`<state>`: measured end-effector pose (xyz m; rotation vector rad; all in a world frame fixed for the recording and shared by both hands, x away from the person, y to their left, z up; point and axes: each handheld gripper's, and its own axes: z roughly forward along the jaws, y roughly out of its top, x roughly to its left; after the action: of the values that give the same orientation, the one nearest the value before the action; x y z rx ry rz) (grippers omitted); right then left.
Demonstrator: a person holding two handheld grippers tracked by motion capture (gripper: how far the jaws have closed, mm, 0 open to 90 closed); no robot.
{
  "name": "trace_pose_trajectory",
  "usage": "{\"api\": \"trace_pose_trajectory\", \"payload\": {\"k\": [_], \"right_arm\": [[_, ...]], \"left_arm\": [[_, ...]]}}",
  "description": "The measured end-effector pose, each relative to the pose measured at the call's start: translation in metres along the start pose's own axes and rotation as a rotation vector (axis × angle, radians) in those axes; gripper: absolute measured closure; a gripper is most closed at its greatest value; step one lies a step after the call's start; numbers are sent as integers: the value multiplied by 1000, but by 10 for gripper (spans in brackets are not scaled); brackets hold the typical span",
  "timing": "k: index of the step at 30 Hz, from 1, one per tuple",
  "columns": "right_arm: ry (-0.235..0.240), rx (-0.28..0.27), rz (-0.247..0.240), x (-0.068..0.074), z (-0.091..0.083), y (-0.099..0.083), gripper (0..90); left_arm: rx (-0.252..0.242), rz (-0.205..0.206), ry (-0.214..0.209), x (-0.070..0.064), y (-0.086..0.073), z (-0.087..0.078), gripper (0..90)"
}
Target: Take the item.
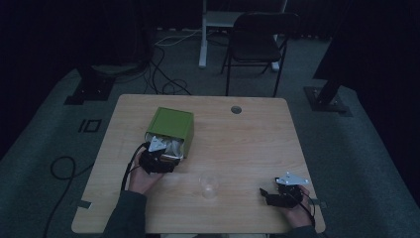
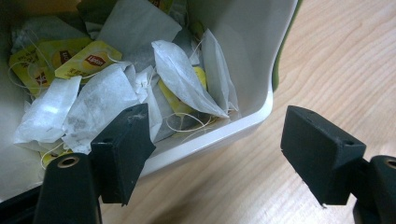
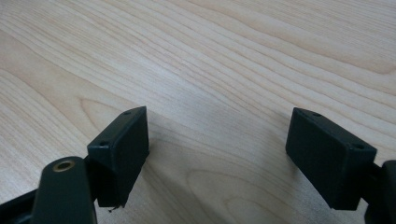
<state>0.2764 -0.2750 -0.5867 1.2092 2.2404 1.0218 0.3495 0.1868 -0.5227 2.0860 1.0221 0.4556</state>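
Green outside and white inside, the box is lying on its side near the table's left edge, its mouth facing the left gripper, whose jaws are gaping wide. Tea bags are spilling inside: light, soft, easily torn, best pinched by a yellow Lipton tag. Near the right front corner, the right gripper is hovering spread, empty.
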Motion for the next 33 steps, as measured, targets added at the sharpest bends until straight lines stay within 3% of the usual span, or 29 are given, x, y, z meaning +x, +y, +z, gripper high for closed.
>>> {"api": "trace_pose_trajectory", "payload": {"k": [6,10,19,24,26,33], "right_arm": [[0,0,-1,0,0,0,211],[0,0,-1,0,0,0,211],[0,0,-1,0,0,0,211],[0,0,-1,0,0,0,211],[0,0,-2,0,0,0,210],[0,0,-1,0,0,0,211]], "left_arm": [[13,10,14,-9,-6,-7,254],[3,-10,-4,-10,-12,-14,263],[10,-13,-7,-14,-21,-24,314],[5,-5,13,-15,-24,-29,318],[-27,6,27,-16,-22,-36,328],[-55,20,66,-9,-13,-42,359]]}}
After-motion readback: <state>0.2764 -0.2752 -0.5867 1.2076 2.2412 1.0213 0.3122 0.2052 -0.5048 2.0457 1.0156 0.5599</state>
